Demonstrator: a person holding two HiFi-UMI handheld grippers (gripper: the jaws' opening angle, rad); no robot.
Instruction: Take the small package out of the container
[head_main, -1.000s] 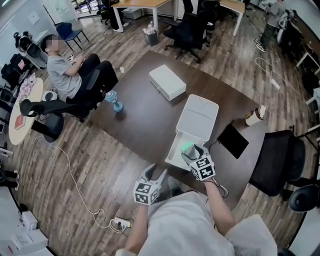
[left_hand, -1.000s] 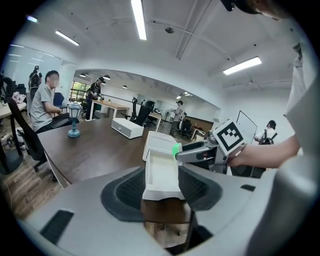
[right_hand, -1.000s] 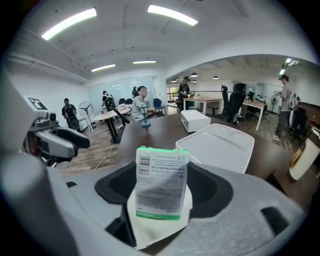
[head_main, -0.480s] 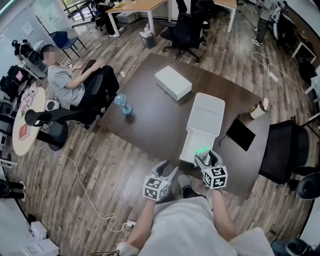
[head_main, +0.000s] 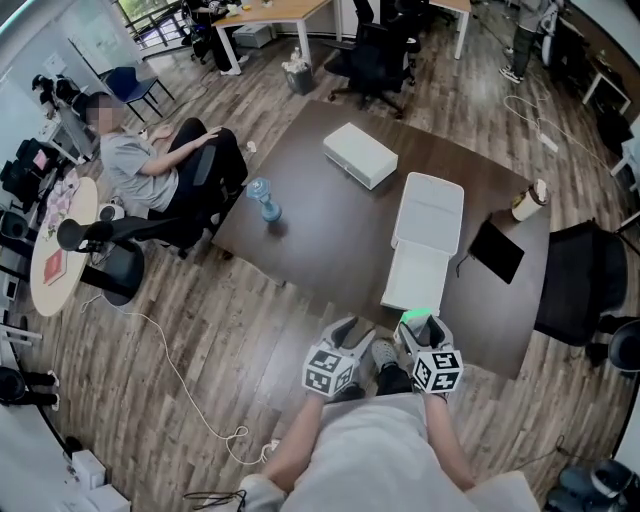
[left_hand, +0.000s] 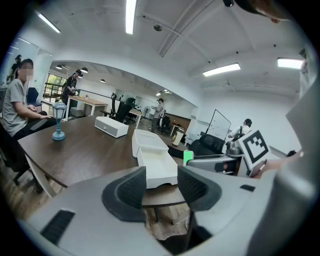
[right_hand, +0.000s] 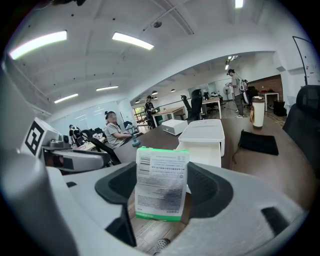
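The white container (head_main: 412, 282) lies open near the dark table's front edge (head_main: 455, 335), its lid (head_main: 432, 208) laid out behind it. My right gripper (head_main: 418, 323) hovers just in front of the container's near end. It is shut on the small package (right_hand: 162, 181), a white, green-edged packet held upright between the pads; the packet's green top (head_main: 416, 317) shows from above. My left gripper (head_main: 352, 330) hangs beside it off the table edge. Its jaws (left_hand: 161, 182) are closing a little, with nothing between them. The container's tray (left_hand: 156, 162) looks bare inside.
A second closed white box (head_main: 360, 155) and a blue bottle (head_main: 268, 198) stand farther back on the table. A cup (head_main: 527, 203) and a black pad (head_main: 497, 250) lie at the right. A seated person (head_main: 150, 165) and office chairs (head_main: 580, 285) ring the table.
My right gripper has drawn the package back out of the container toward the table's near edge. The left gripper has moved in closer beside it.
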